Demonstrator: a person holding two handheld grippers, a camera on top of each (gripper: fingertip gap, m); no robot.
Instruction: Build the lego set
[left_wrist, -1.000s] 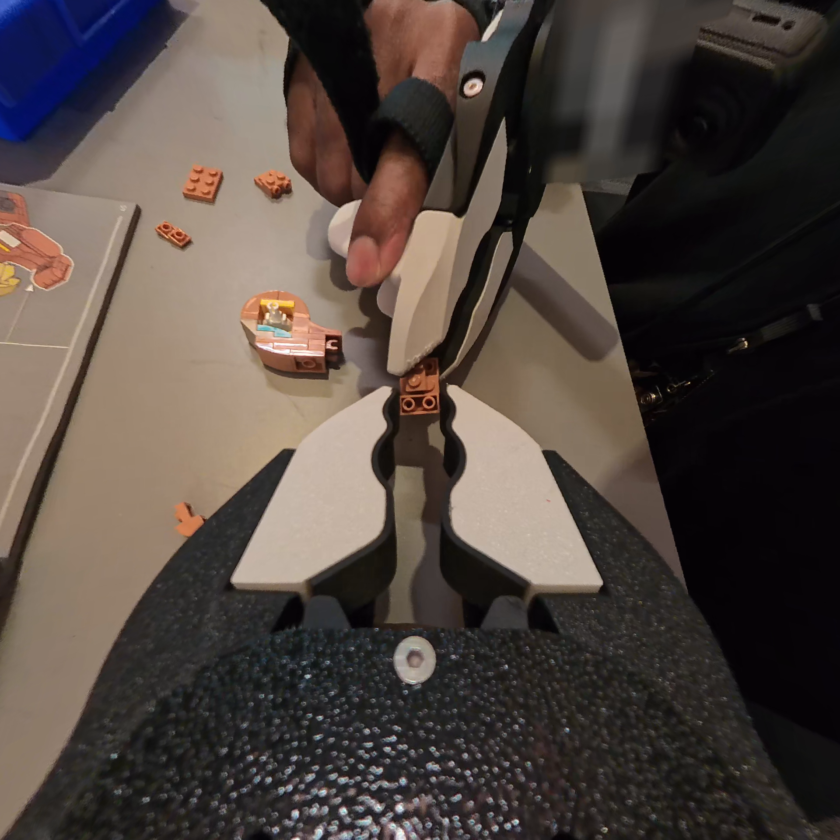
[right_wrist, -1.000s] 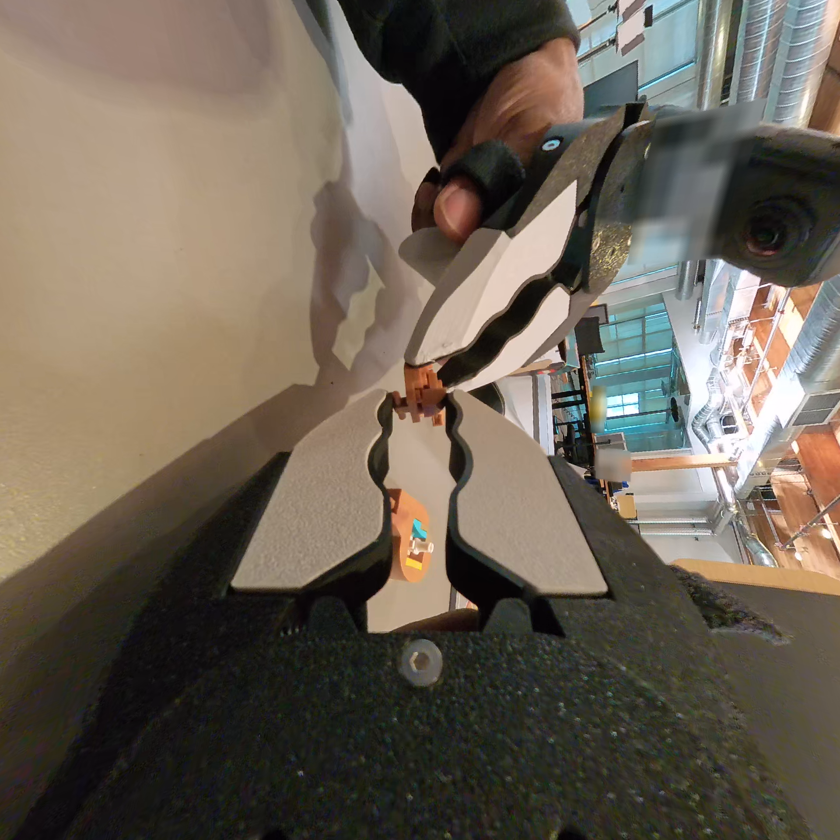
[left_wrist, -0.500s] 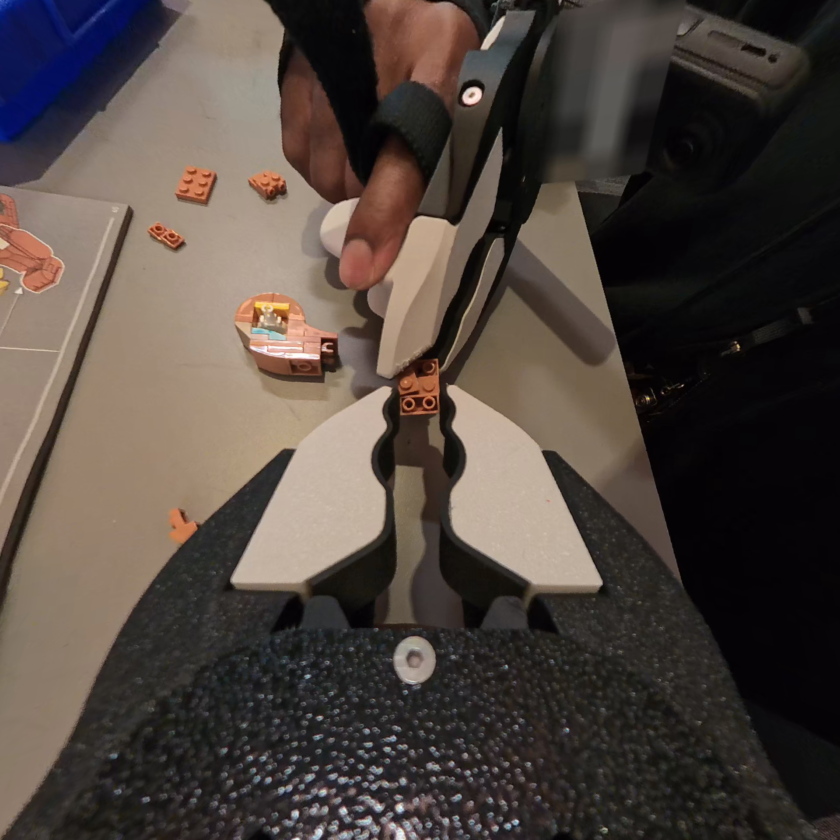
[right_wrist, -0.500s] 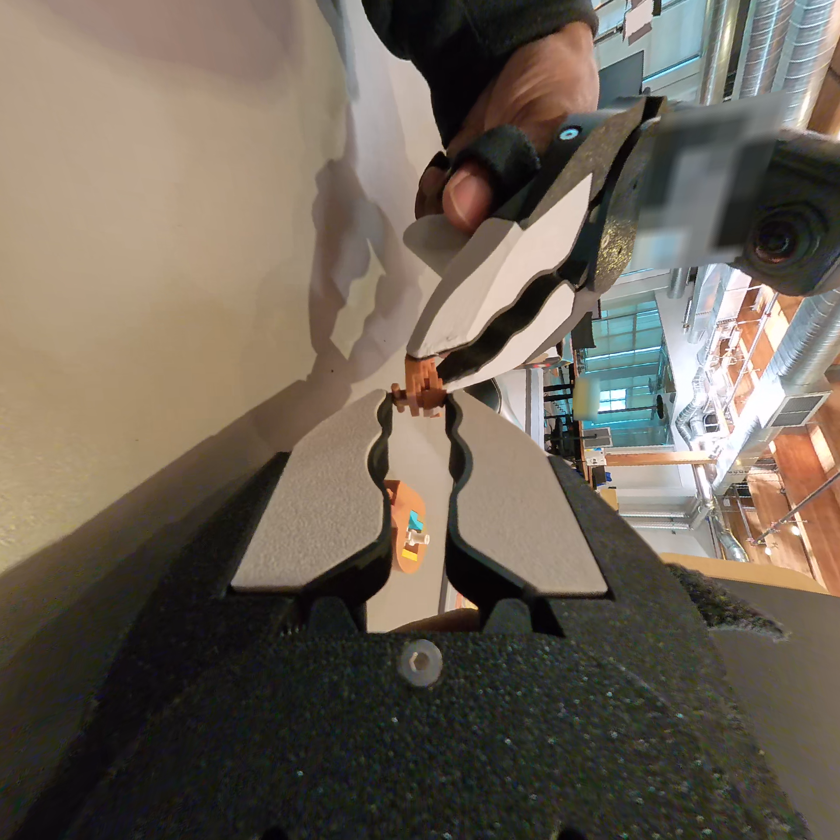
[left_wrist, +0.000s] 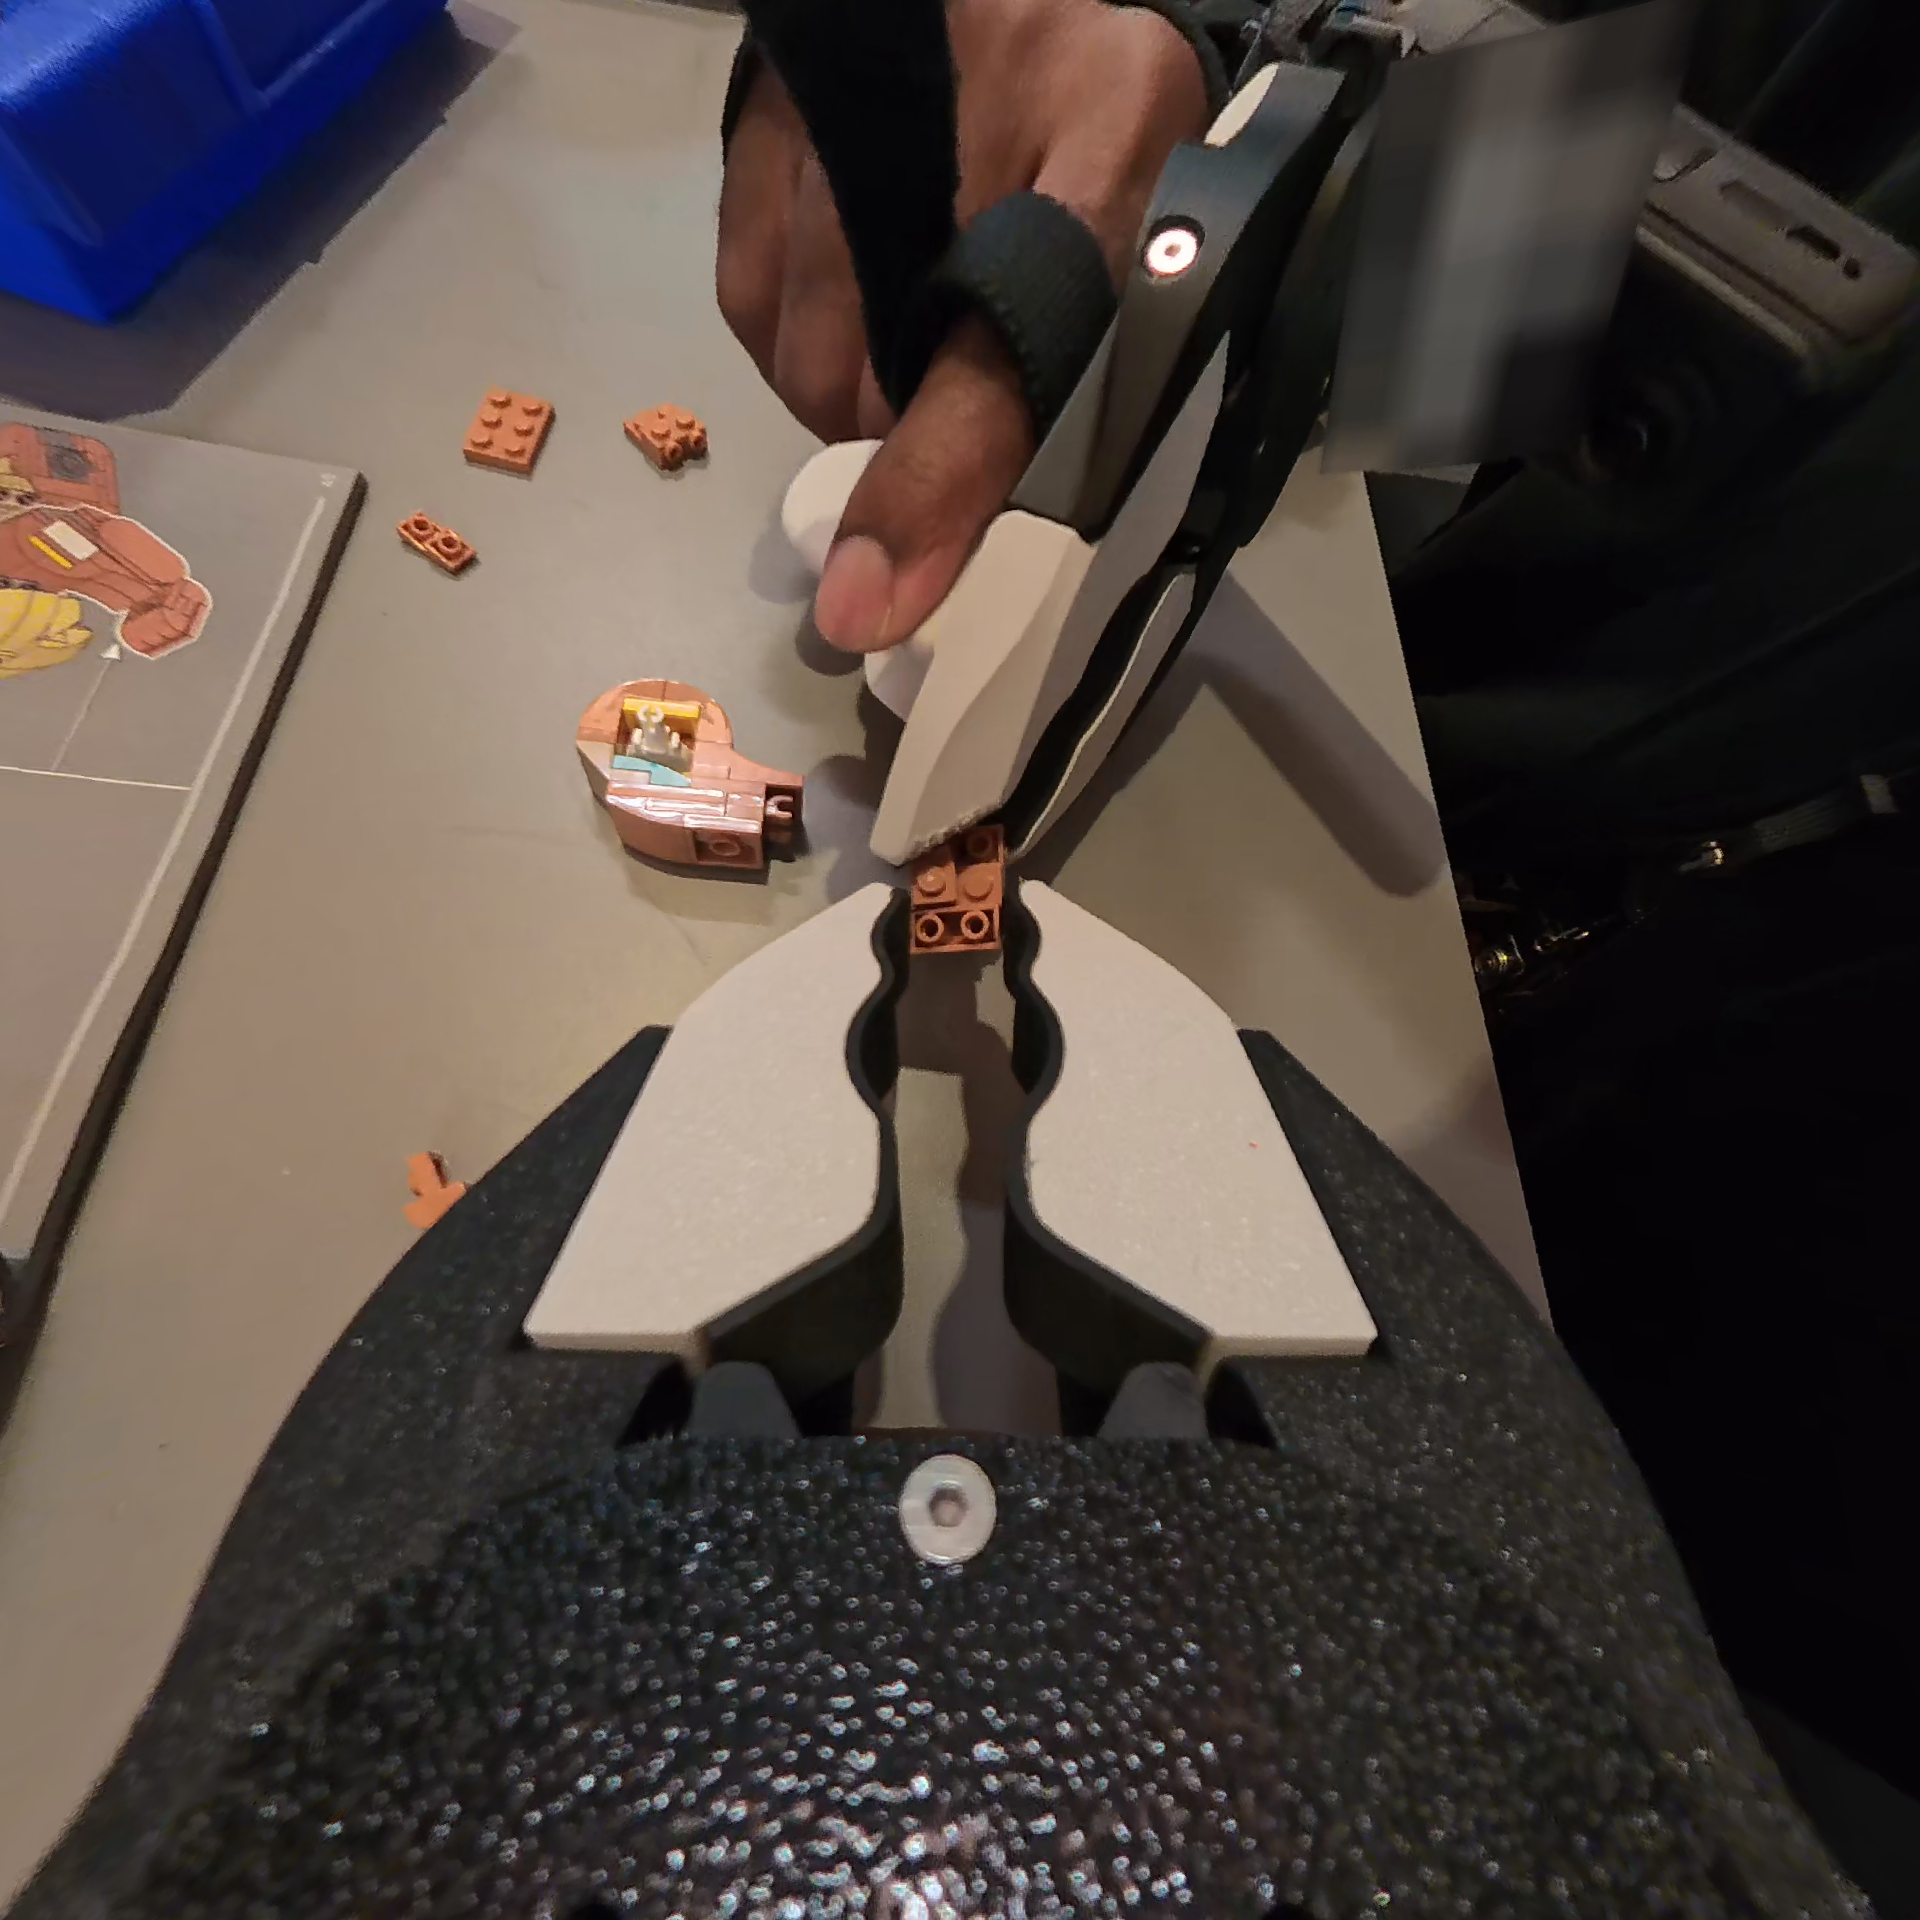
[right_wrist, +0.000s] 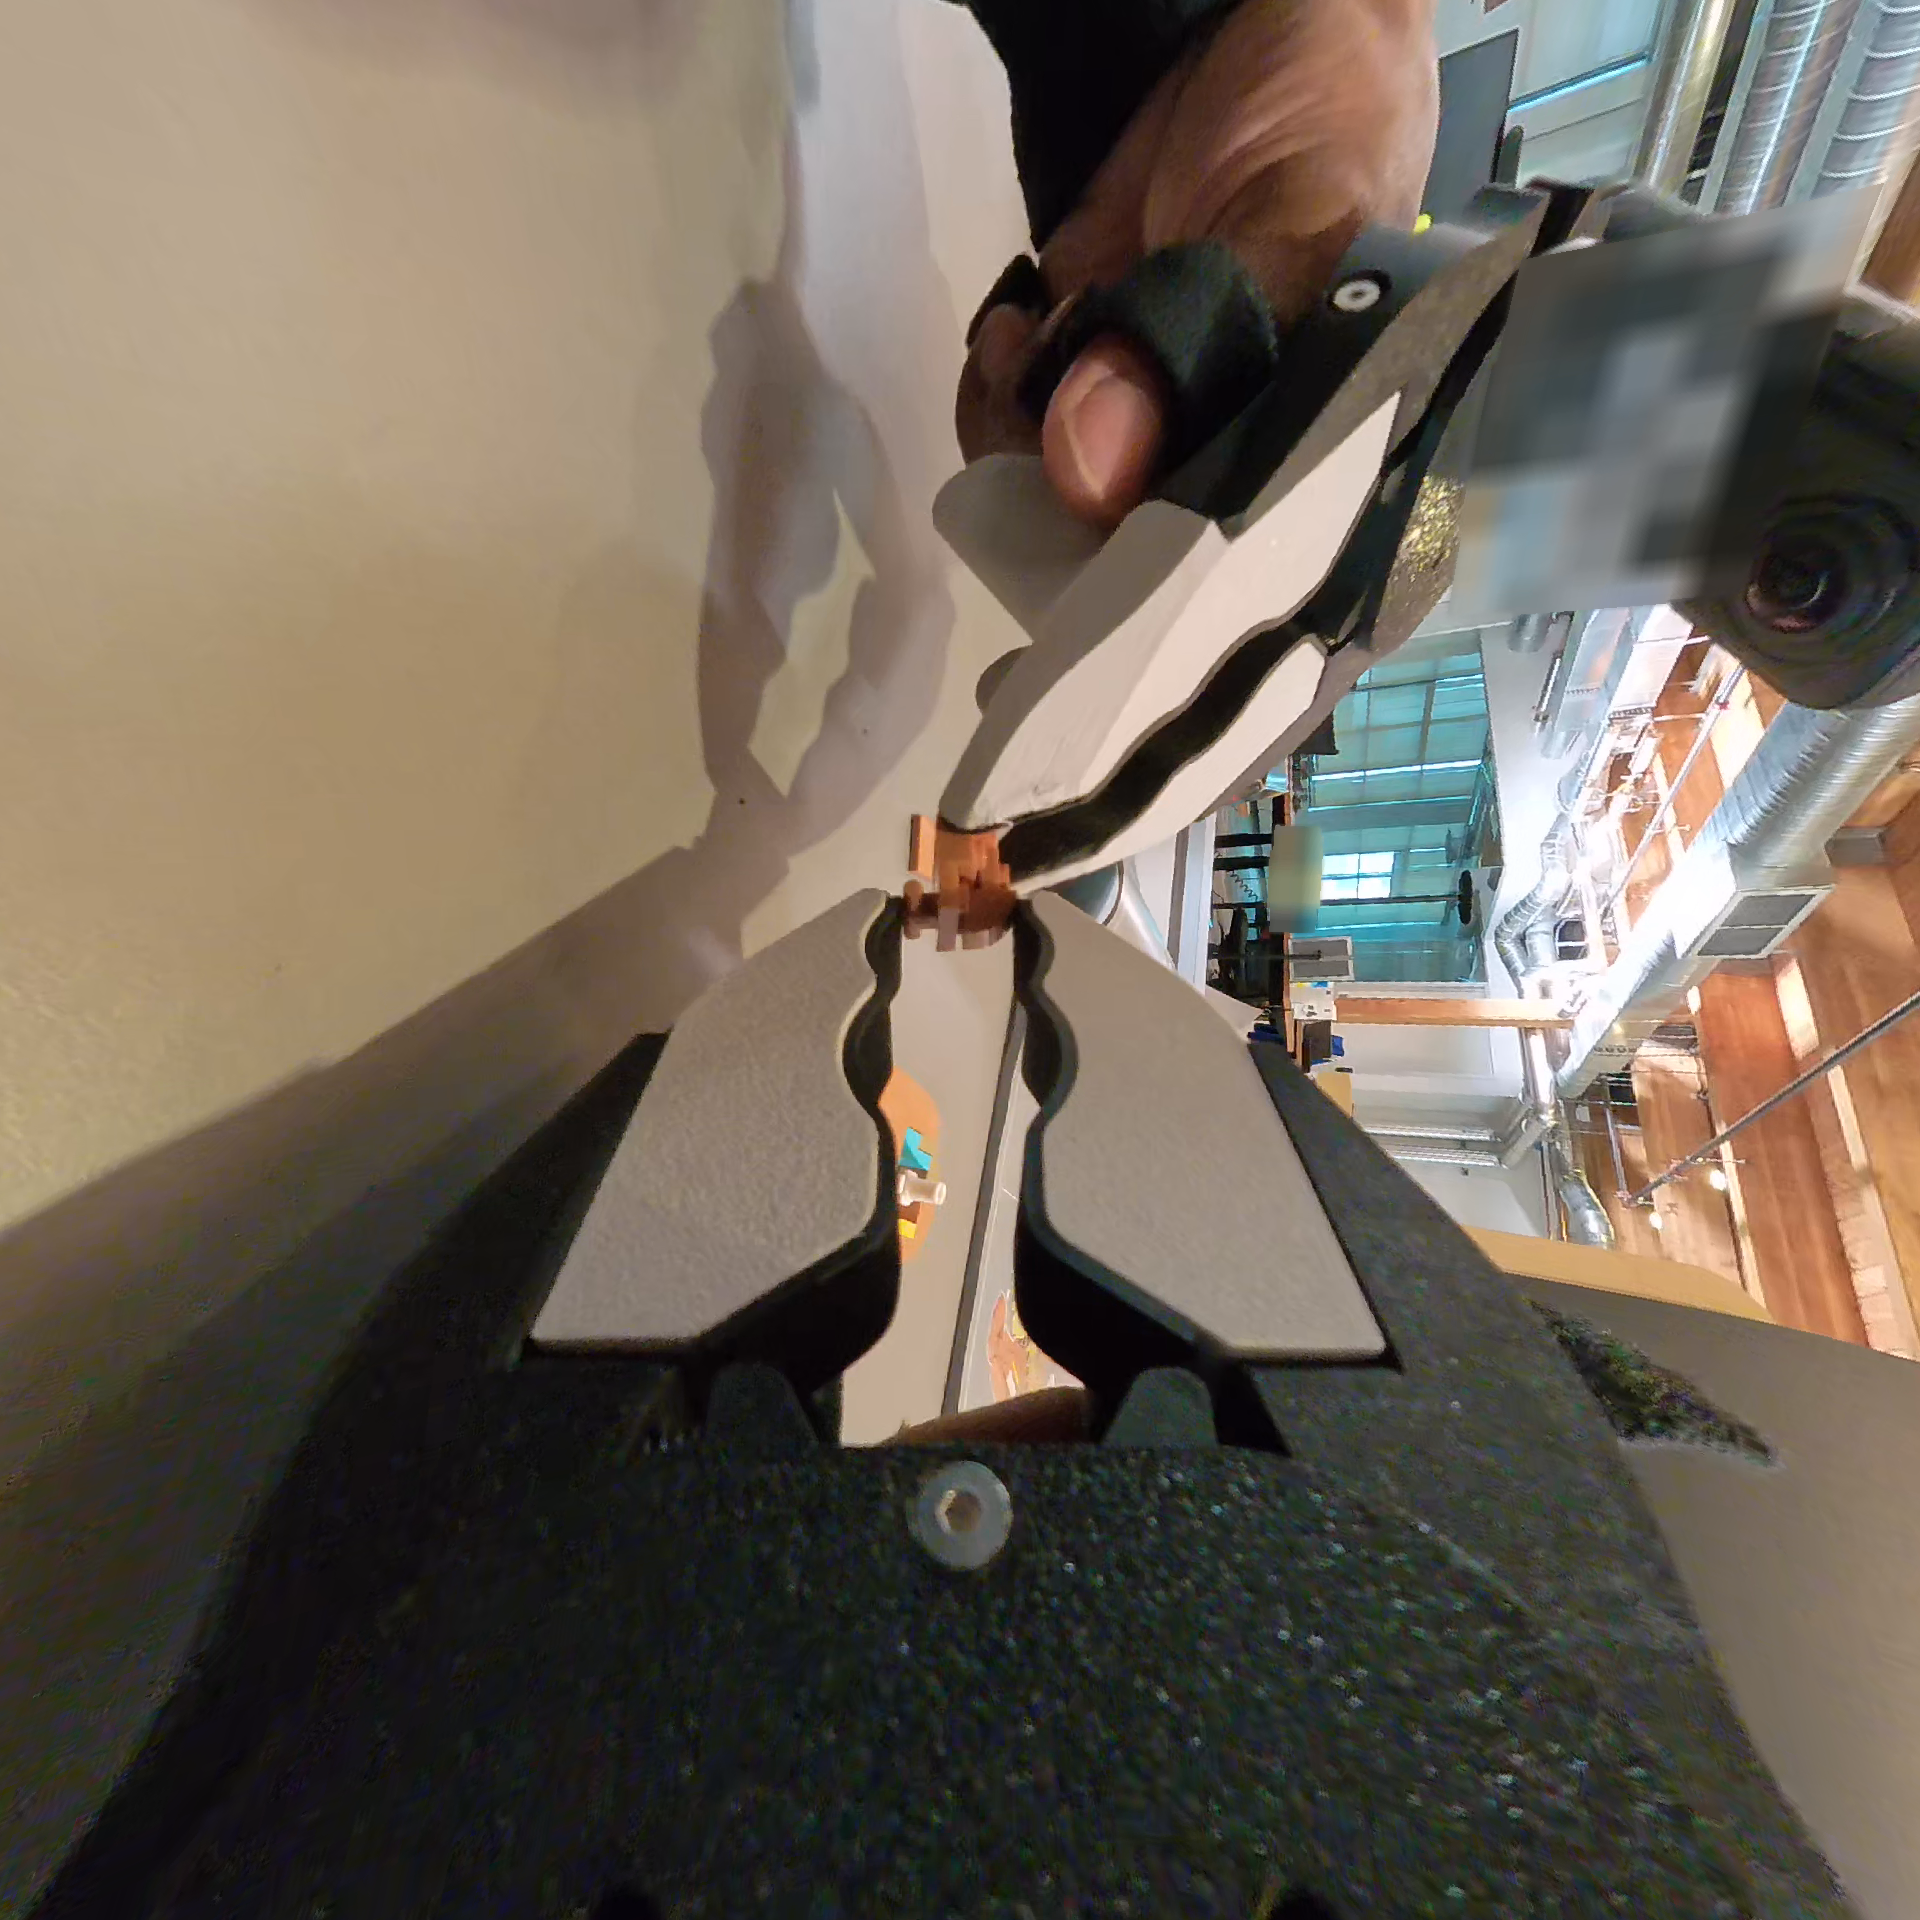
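My left gripper (left_wrist: 956, 920) is shut on the lower part of a small brown brick cluster (left_wrist: 956, 909) and holds it above the grey table (left_wrist: 436, 1039). My right gripper (left_wrist: 971, 836) comes down from above in the left wrist view, and its fingertips clamp the upper bricks of the same cluster. In the right wrist view my right gripper (right_wrist: 956, 914) is shut on the brown cluster (right_wrist: 961, 899), and the left gripper (right_wrist: 997, 831) meets it from above. Both pairs of pads press on the bricks.
A partly built brown model (left_wrist: 675, 790) lies on the table just left of the grippers. Loose brown bricks (left_wrist: 507, 428) lie farther back. An instruction booklet (left_wrist: 156, 727) lies at the left, a blue bin (left_wrist: 156, 135) at the far left. The table edge (left_wrist: 1444, 831) runs close on the right. The grippers are tip to tip, or close to it.
Both grippers have stayed clamped on the brick cluster. The right gripper's fingers have drawn a little closer together on it. The joined pair has shifted only slightly.
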